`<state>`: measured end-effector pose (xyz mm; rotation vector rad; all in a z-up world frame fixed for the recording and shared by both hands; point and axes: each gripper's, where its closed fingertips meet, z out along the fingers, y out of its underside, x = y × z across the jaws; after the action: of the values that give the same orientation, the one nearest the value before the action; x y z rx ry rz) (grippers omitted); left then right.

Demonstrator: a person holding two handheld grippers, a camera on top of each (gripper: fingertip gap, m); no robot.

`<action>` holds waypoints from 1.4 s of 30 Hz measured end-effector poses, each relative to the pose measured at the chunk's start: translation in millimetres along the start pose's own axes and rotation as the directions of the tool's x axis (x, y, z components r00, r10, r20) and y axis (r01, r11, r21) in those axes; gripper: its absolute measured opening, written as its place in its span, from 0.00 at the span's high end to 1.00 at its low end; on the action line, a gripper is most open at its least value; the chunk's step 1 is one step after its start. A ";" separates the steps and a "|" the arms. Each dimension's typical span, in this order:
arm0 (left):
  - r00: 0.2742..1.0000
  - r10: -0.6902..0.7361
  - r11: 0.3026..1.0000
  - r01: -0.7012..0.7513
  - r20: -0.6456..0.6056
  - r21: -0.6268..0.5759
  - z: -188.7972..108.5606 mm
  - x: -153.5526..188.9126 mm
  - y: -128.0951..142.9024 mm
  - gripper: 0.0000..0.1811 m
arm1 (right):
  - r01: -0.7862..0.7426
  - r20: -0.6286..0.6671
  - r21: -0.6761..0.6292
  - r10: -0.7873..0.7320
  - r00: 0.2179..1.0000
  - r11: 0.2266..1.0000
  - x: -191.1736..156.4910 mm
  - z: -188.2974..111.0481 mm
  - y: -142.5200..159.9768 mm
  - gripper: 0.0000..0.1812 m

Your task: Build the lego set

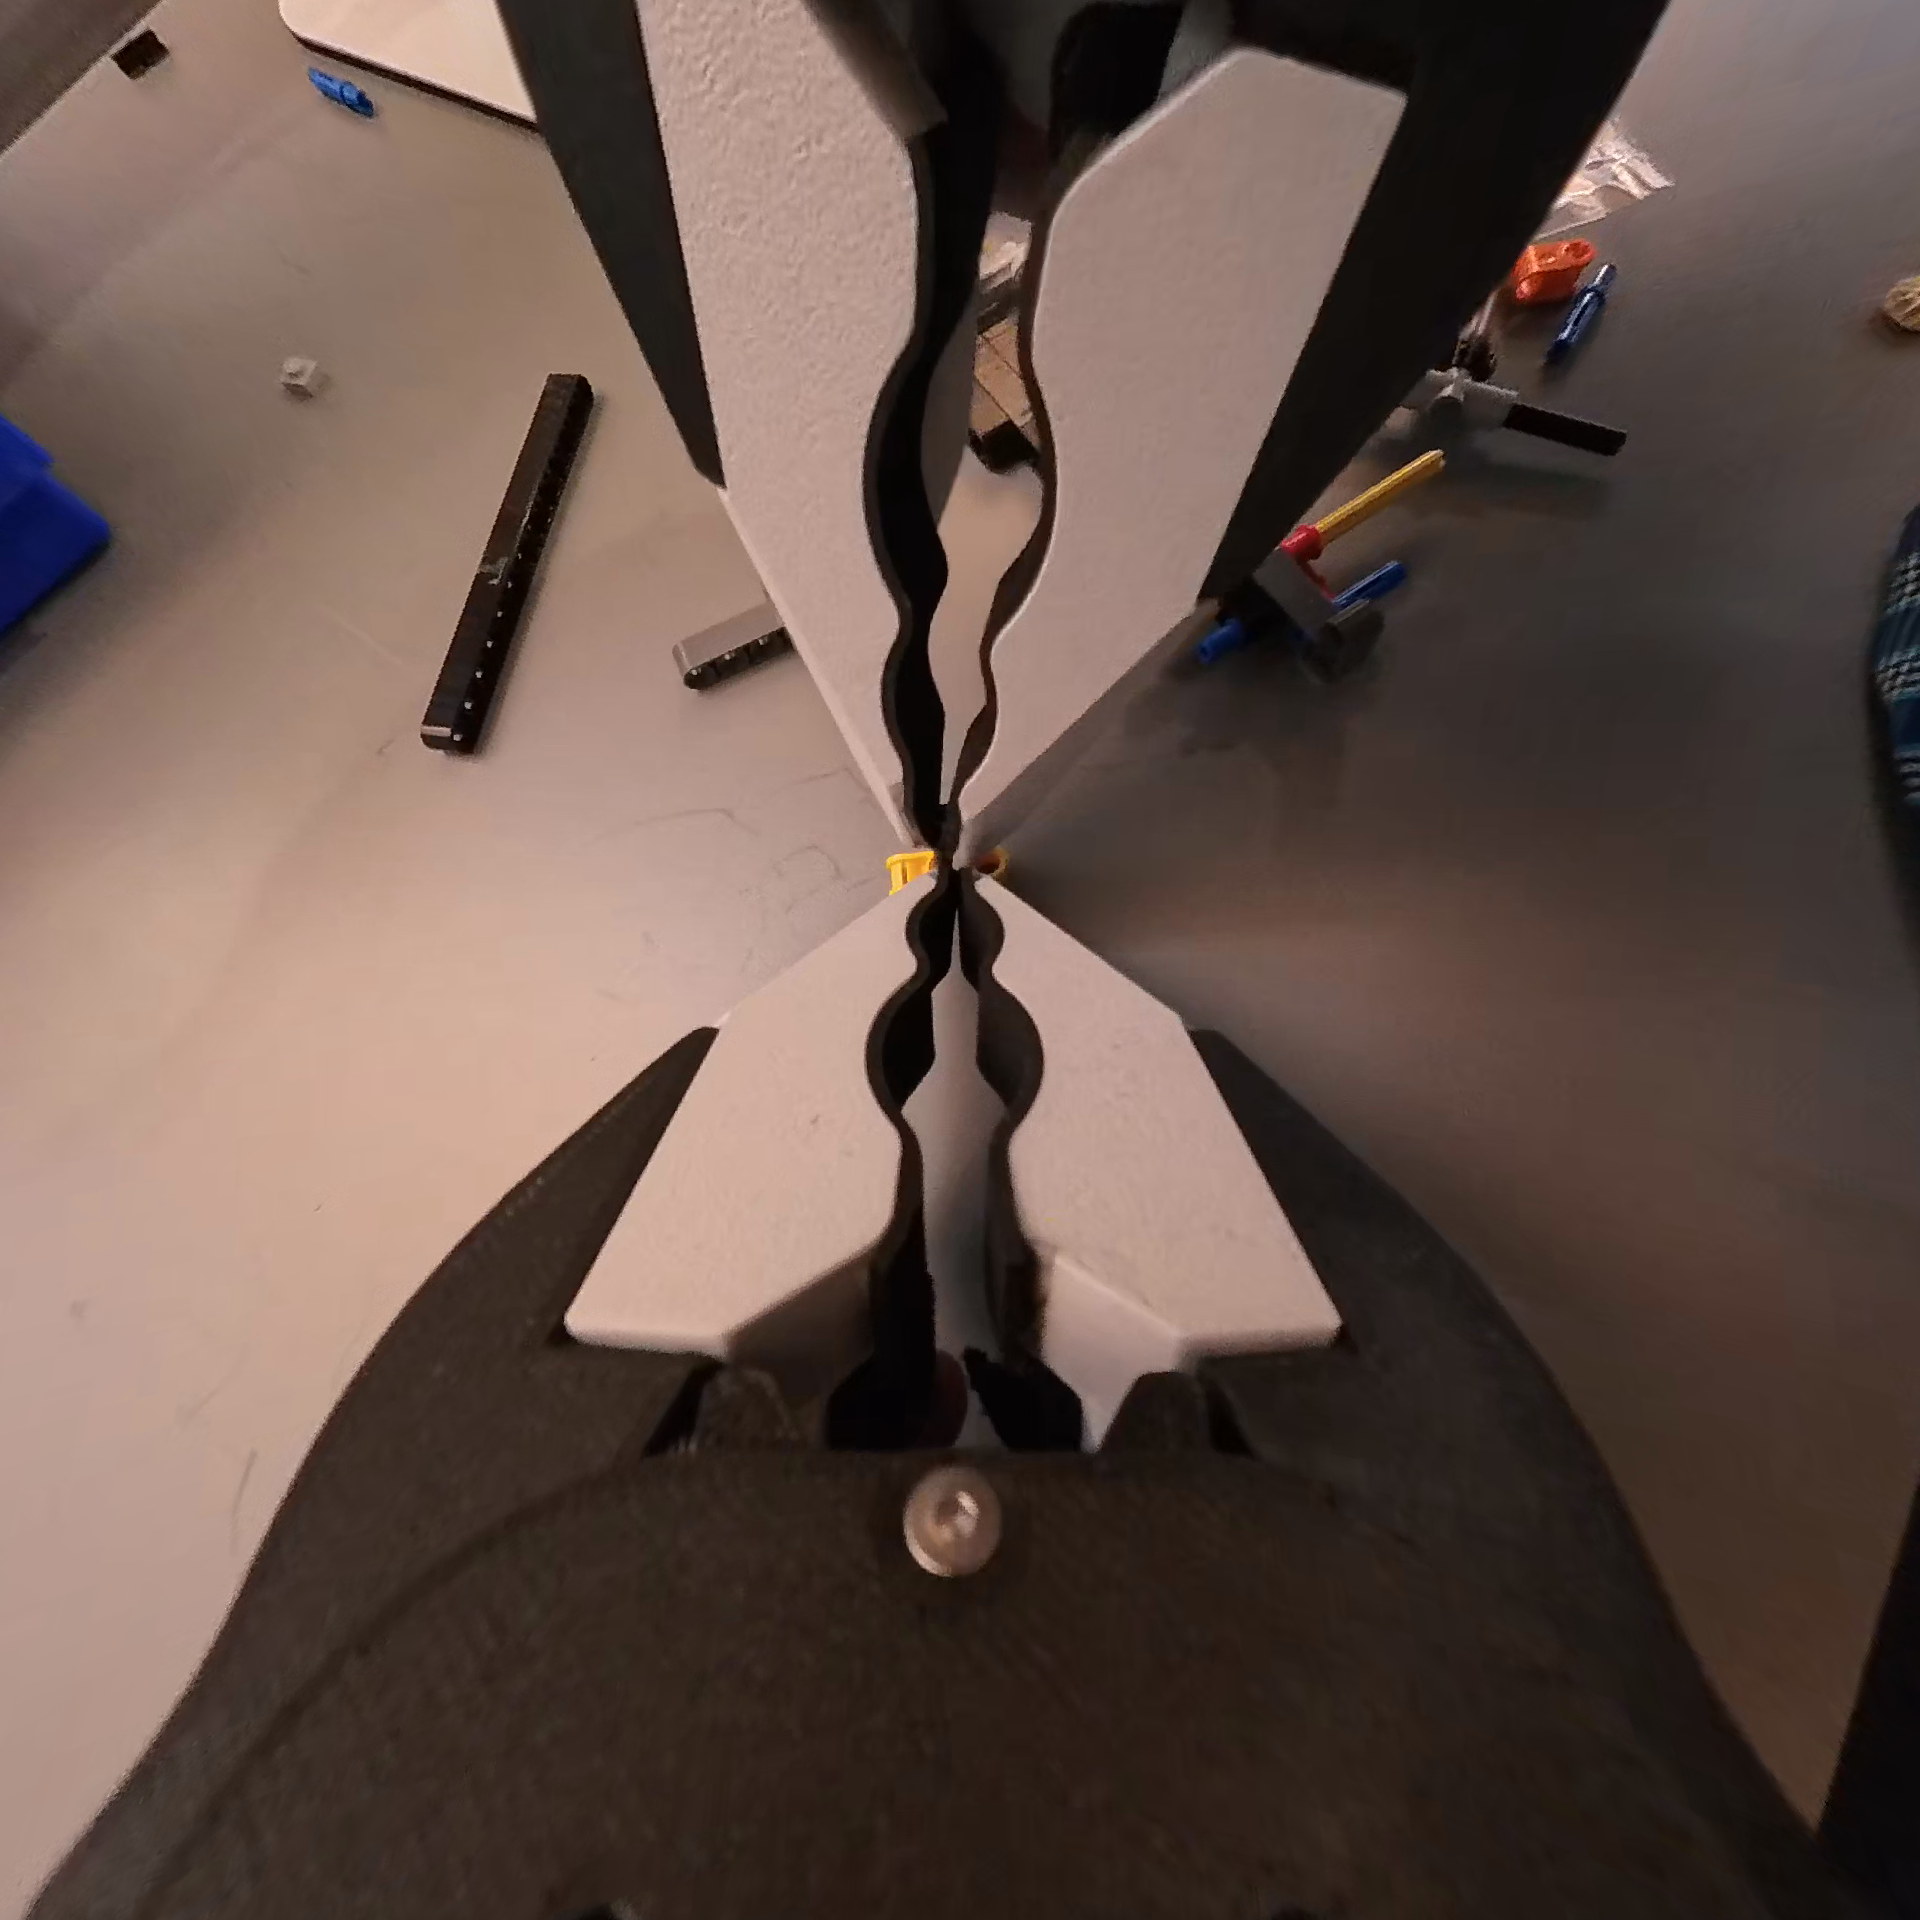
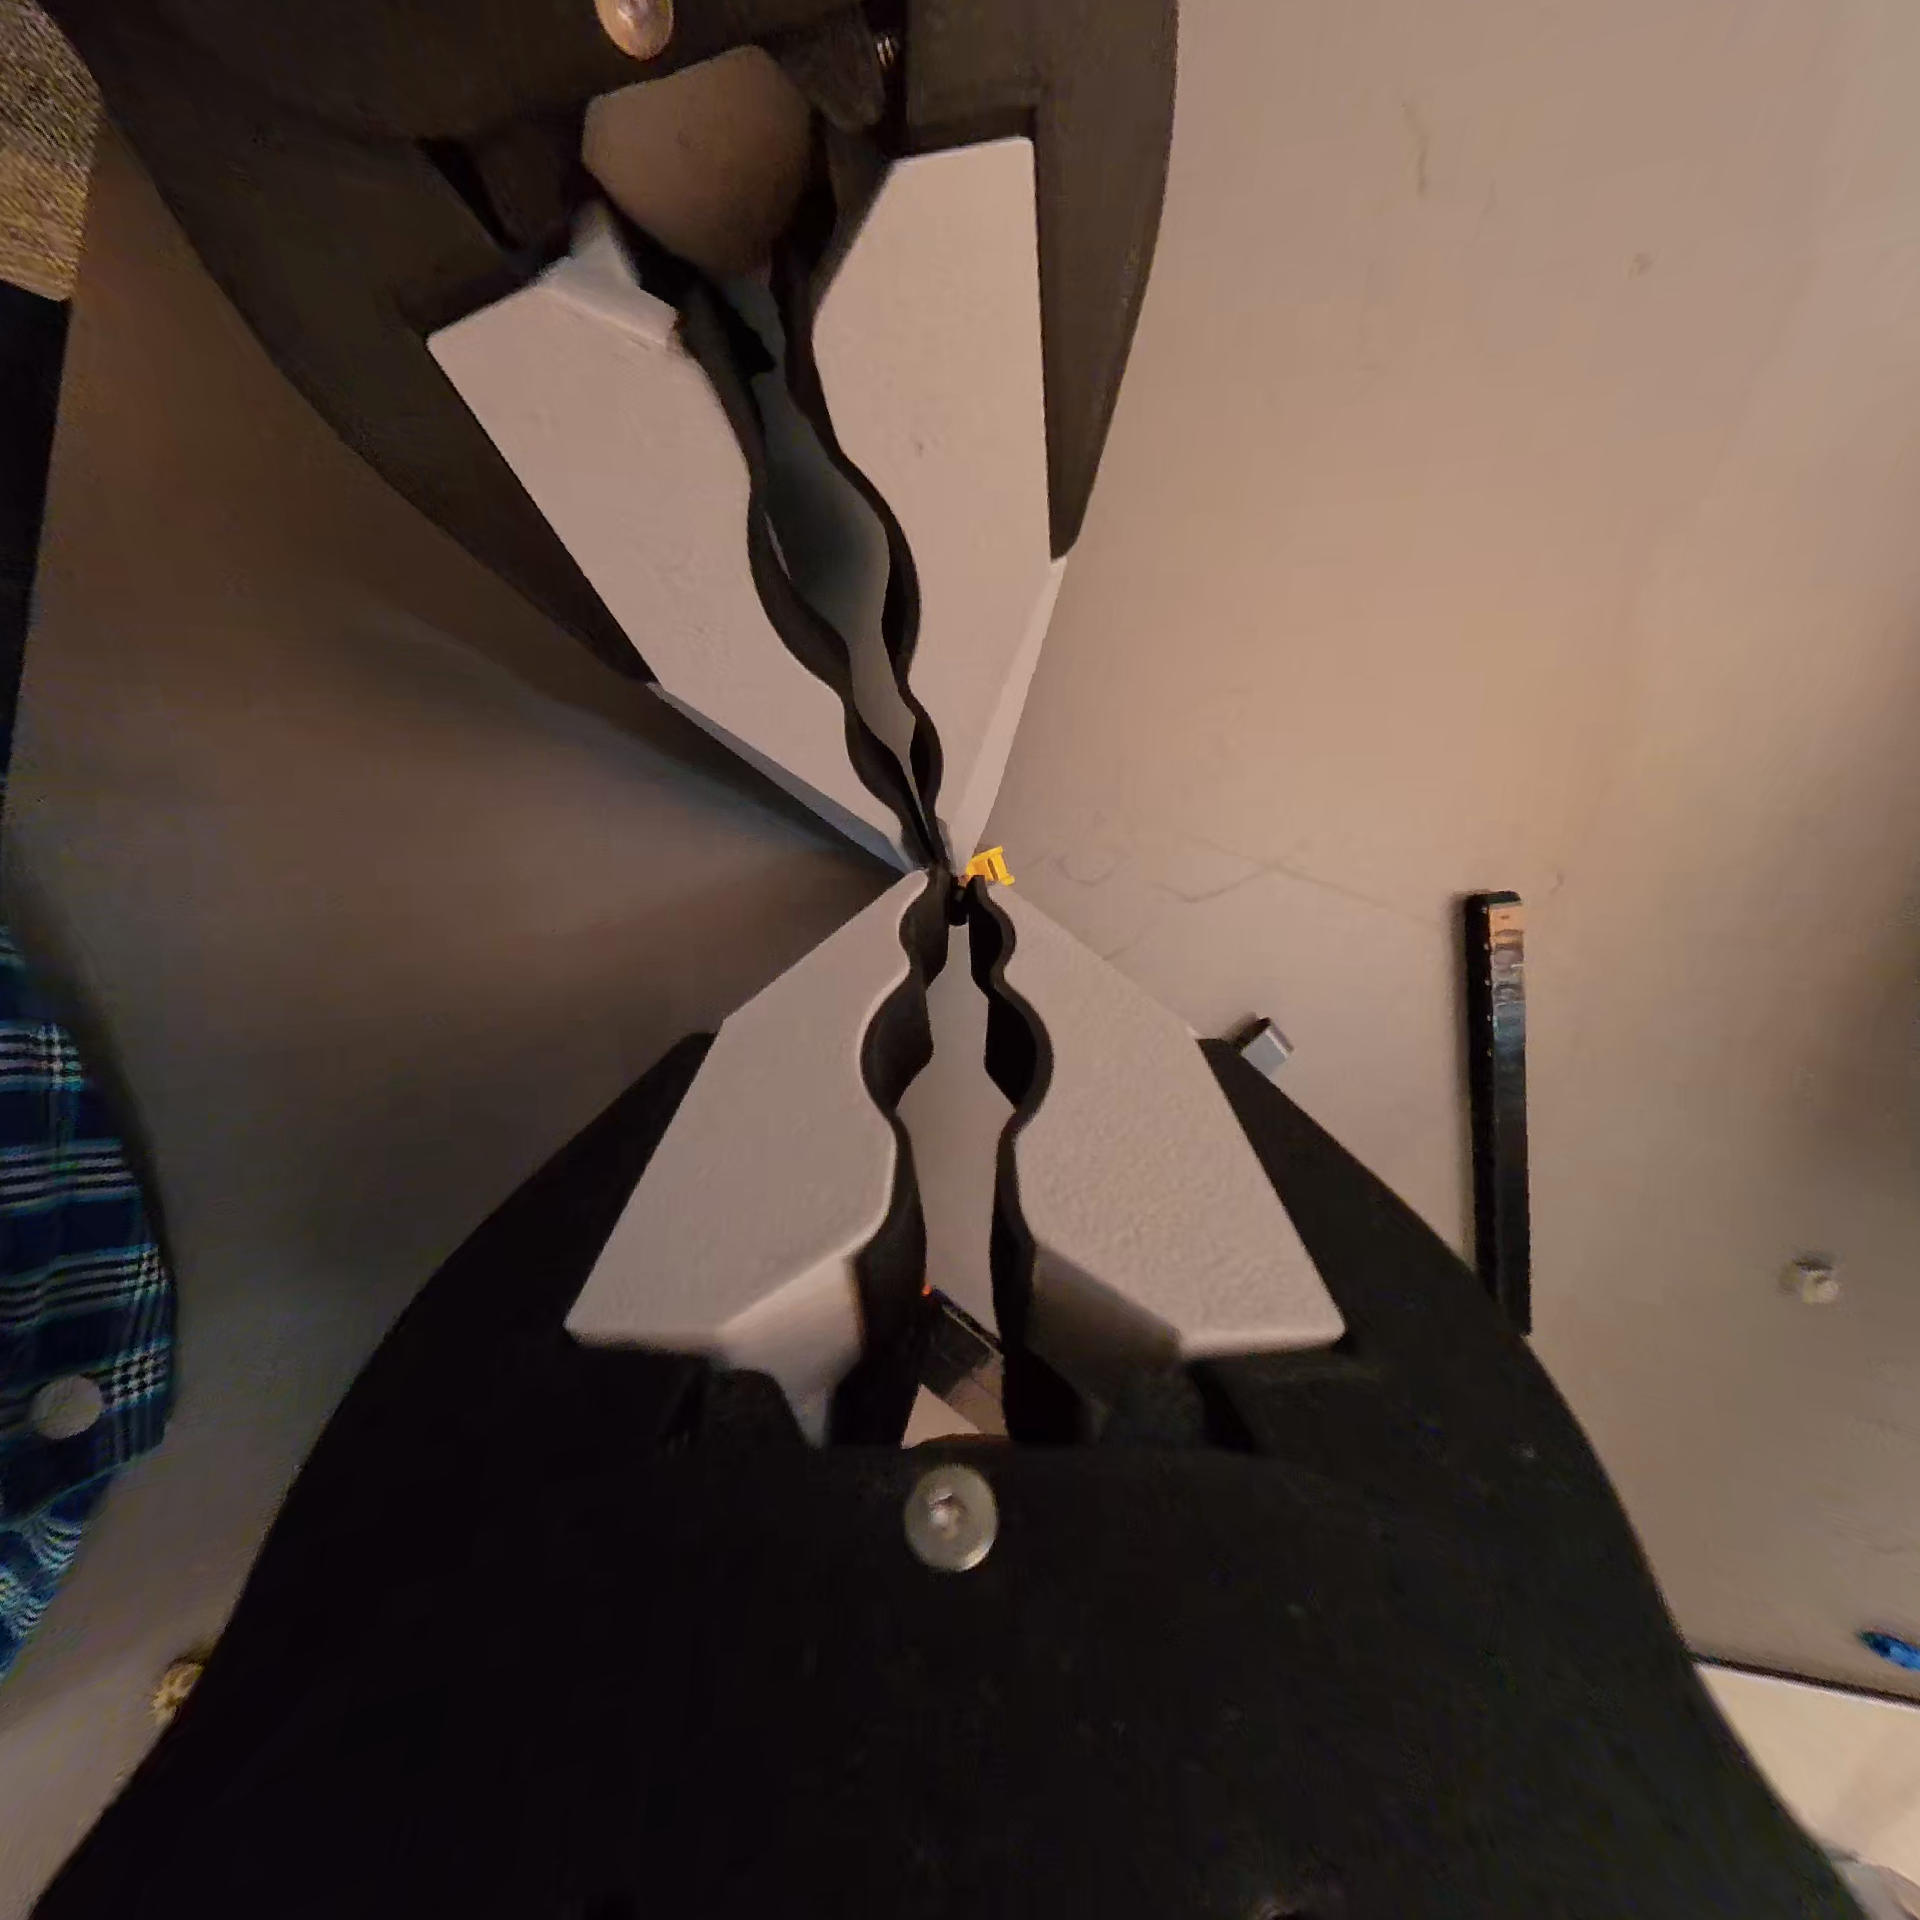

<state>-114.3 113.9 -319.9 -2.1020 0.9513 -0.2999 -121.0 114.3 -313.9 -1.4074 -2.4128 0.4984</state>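
My two grippers meet tip to tip above the grey table (image 1: 312, 935). A small yellow lego piece (image 1: 906, 871) sits right at the meeting point and sticks out sideways. It also shows in the right wrist view (image 2: 989, 865). My left gripper (image 1: 951, 899) comes from below with its jaws shut on the piece. My right gripper (image 2: 956, 904) is also shut at its tip on the same piece. In the left wrist view the right gripper (image 1: 943, 826) comes down from the top. Most of the piece is hidden by the tips.
On the table lie a long black beam (image 1: 509, 561), a short grey beam (image 1: 727, 660), a small grey piece (image 1: 299, 376) and a blue pin (image 1: 341, 91). At the right are a grey, red and yellow sub-assembly (image 1: 1320, 603) and an orange piece (image 1: 1553, 268). A blue bin (image 1: 42, 520) stands left. My left and right fingertips are right by each other. It is some 30 centimetres from my right tips to the blue pin (image 1: 341, 91).
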 end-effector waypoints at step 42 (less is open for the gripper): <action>0.999 -0.030 1.000 0.030 -0.031 -0.008 0.4 0.3 1.1 1.00 | 0.047 0.060 -0.018 -0.046 0.997 0.999 0.7 1.4 -2.1 1.00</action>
<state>-114.4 113.5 -321.0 -2.1256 0.9406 -0.3457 -123.5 113.7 -314.2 -1.3591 -2.4975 0.5134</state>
